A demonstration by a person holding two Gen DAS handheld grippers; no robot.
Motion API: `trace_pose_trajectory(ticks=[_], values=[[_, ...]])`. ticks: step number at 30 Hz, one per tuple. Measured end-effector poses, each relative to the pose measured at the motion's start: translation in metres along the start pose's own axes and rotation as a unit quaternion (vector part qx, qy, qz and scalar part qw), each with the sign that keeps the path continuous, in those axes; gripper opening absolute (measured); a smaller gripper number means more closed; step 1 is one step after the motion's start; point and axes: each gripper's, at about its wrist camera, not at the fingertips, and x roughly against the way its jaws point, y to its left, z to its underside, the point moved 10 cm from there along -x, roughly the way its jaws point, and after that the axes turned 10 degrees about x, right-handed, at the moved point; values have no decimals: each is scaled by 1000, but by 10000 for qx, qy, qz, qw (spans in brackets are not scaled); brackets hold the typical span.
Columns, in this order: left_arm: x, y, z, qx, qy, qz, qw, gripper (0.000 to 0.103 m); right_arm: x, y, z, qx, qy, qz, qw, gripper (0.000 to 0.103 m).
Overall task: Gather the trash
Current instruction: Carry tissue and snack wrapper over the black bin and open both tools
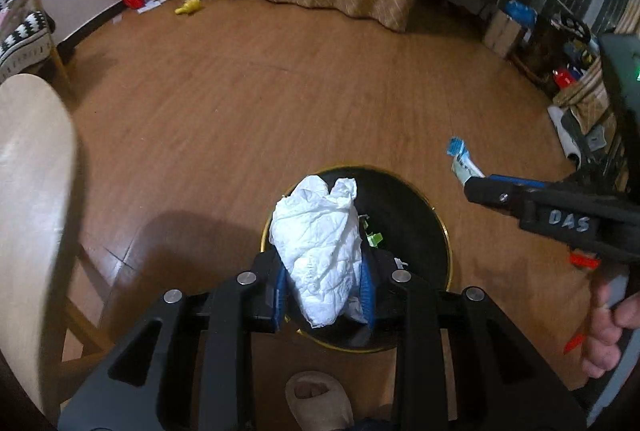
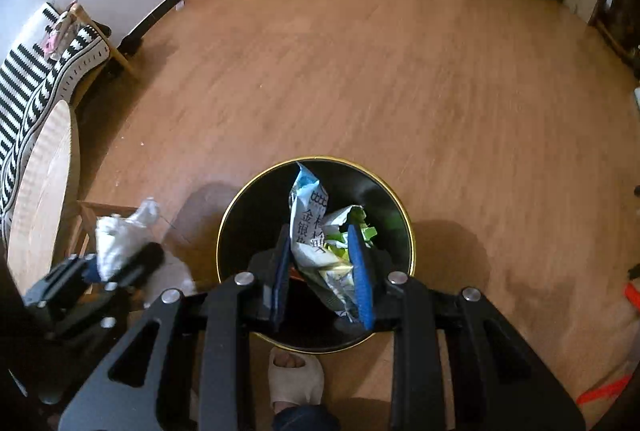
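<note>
**Black bin sits straight below both claws — release is next**

White crumpled paper is clamped between the blue pads of the left gripper; jaws are narrow and pressed on it from both sides. Its long axis runs away from the camera, bulk poking out past the fingertips. In the left wrist view it overlaps the near-left part of the black gold-rimmed bin, so it looks to hang over the opening, near the rim.

Right gripper is clamped on a printed snack wrapper, long axis also pointing away. That one sits more centrally over the bin, which already holds green scraps.

My read: right is better centred, so drop it first. Left could use a nudge right before letting go, or the paper may clip the rim. A slippered foot stands just near of the bin.
</note>
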Motion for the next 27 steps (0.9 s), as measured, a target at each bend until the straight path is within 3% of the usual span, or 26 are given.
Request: trace_pose_trajectory(ticks=[9, 11, 12, 13, 22, 24, 26, 27], values=[[-27, 7, 0, 103, 240, 207, 9994, 30, -12, 14, -8, 19, 96, 21, 9999, 28], [-32, 4, 0, 96, 293, 247, 9992, 45, -10, 15, -8, 32, 87, 26, 10000, 28], [-34, 3, 0, 103, 310, 255, 9991, 63, -10, 15, -9, 31, 90, 32, 9999, 28], [-35, 2, -1, 105, 282, 258, 9992, 72, -10, 15, -8, 17, 98, 28, 9999, 29], [-28, -10, 5, -50, 276, 277, 9992, 76, -12, 17, -14, 19, 156, -13, 9999, 29], [-23, -10, 4, -16, 251, 299, 9992, 77, -13, 18, -14, 40, 158, -35, 9999, 36], [-17, -9, 4, 10, 213, 305, 9993, 79, -13, 19, -15, 30, 159, -48, 9999, 66], [-15, -10, 4, 16, 196, 312, 9993, 80, -13, 20, -16, 28, 133, -63, 9999, 69]])
